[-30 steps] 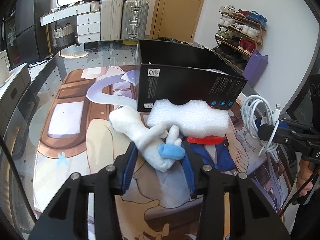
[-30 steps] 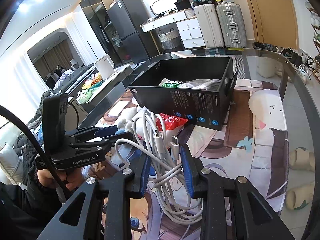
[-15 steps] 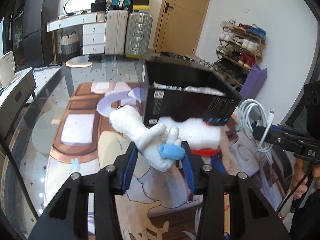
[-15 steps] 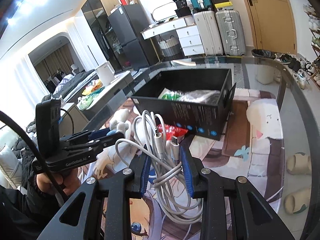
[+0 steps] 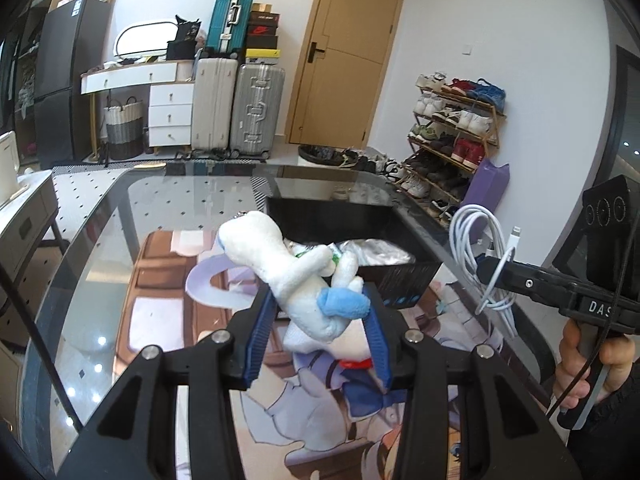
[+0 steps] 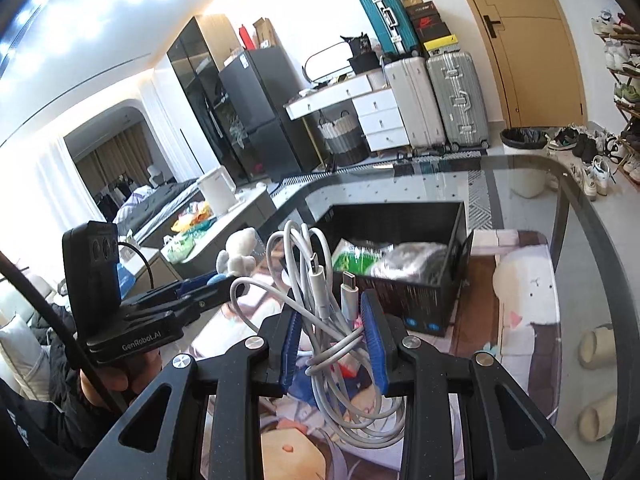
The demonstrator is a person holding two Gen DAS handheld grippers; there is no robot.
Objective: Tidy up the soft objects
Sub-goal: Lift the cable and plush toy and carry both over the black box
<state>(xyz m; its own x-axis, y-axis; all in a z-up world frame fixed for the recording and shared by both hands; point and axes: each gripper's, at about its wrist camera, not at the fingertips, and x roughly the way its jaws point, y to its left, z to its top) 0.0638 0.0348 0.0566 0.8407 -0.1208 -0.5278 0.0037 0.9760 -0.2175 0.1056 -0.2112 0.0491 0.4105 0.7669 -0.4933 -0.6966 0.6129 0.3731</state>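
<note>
Clamping: left hand-held gripper point(image 5: 318, 332) on plush toy point(image 5: 296, 276) | right hand-held gripper point(image 6: 332, 344) on cables point(image 6: 320, 320)

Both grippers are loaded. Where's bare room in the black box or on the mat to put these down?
In the black box, the far strip behind the green packet and the grey bag looks bare; its near half is crowded. On the mat, the patch right of the box is open. The plush toy and white cable are gripped.
</note>
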